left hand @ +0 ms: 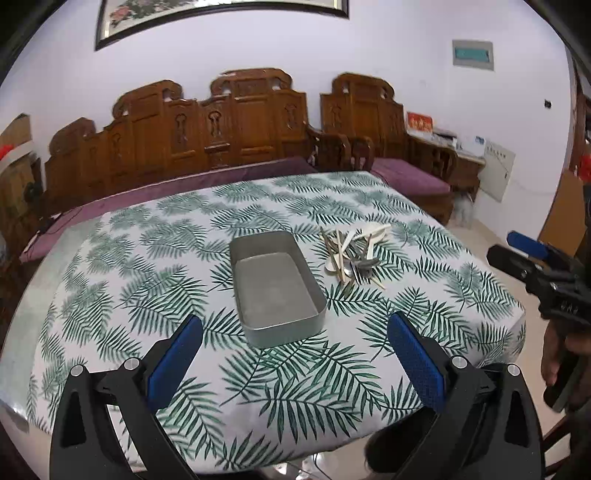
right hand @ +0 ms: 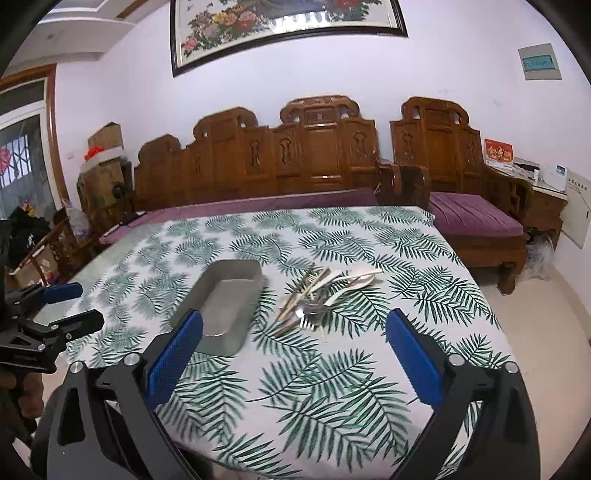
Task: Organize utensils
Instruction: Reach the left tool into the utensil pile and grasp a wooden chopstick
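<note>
both the left gripper (left hand: 295, 328) and right gripper (right hand: 294, 328) hang spread wide and empty above the leaf-print tablecloth (left hand: 147, 266). the tangled heap of metal and pale utensils (right hand: 317, 295) lies just beside the empty grey rectangular metal tray (right hand: 236, 273); a pinch there may snag several pieces or scatter them.

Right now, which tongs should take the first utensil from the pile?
Right. The utensil pile lies to the right of the metal tray, nearer the right tongs. The left tongs face the tray. Both are open and empty.

Utensil pile (left hand: 351, 258) at the table's 2 o'clock: overlapping pieces too small to count. Framed painting (right hand: 288, 26) cropped at 12 o'clock.
</note>
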Demonstrator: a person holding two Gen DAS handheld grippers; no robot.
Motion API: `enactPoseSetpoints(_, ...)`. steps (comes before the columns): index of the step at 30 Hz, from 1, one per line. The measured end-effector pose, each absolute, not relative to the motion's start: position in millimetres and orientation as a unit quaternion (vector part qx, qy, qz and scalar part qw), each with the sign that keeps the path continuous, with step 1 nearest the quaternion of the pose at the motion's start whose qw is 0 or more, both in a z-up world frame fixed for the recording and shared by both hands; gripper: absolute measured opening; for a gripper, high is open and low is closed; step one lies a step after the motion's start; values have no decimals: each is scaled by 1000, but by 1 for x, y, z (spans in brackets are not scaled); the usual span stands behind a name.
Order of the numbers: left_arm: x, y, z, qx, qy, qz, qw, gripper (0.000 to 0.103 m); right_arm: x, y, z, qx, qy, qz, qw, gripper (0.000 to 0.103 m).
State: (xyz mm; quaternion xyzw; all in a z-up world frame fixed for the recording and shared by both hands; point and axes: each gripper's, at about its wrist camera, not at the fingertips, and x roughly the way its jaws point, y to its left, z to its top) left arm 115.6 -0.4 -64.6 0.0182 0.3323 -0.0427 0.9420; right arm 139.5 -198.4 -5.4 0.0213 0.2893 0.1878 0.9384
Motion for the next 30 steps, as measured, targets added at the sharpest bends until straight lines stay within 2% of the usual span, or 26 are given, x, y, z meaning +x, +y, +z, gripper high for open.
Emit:
enactPoseSetpoints(5,148,-10,-72,33,344,-74,935,95,174,-205,-21,22,313,181,932,89)
enactPoseSetpoints(7,162,-15,-72,37,349,-85,933,92,187,-209,-27,30,324,178,929,88)
enactPoseSetpoints(13,213,-30,-77,30,370,-113,922,81,222,-215,-40,27,349,172,921,76)
enactPoseSetpoints(15,227,-34,-81,33,378,-118,918,71,231,-218,-45,27,356,170,919,72)
enactPoseSetpoints(18,252,-45,-90,40,393,-127,910,63,242,-220,-50,15,365,165,916,65)
enactPoseSetpoints(24,305,-68,-122,37,442,-143,885,45,258,-232,-66,29,383,168,908,65)
enactPoseSetpoints(26,319,-74,-130,44,452,-142,880,44,264,-234,-70,32,388,170,905,65)
enactPoseSetpoints(29,348,-81,-146,32,484,-149,862,27,272,-235,-76,30,394,176,902,65)
enactPoseSetpoints(30,355,-83,-150,28,492,-147,858,26,275,-235,-77,30,396,178,900,65)
